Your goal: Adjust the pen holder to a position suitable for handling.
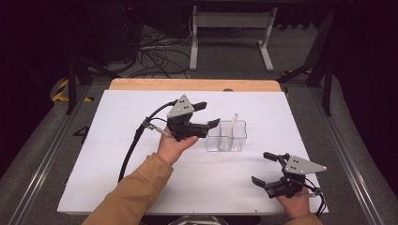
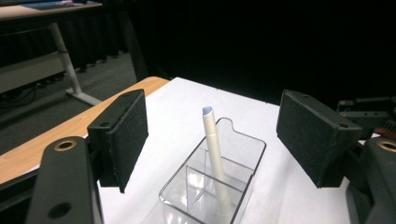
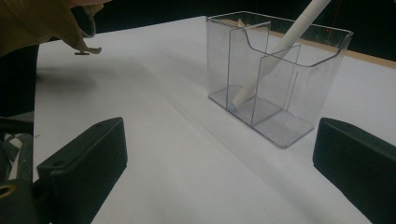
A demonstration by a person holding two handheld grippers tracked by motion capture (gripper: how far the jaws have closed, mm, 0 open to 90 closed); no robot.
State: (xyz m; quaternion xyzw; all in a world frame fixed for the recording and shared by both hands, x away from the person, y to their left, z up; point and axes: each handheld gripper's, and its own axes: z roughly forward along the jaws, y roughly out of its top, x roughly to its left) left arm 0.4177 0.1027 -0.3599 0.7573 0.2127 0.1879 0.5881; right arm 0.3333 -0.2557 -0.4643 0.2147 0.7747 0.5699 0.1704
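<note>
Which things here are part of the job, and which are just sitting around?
Part of the job:
- white pen, leaning inside the holder
- clear holder with compartments
- left claw, open beside the holder
- right claw, open, apart from the holder

Just sitting around:
- white table cover
- wooden table edge
- cables on the floor
- white desk legs behind

No words, labels, brands or numbers can be read anywhere; the clear plastic holder (image 1: 226, 136) and the white pen (image 1: 230, 129) in it carry no print that can be made out; the white table (image 1: 141, 187) is unmarked.
</note>
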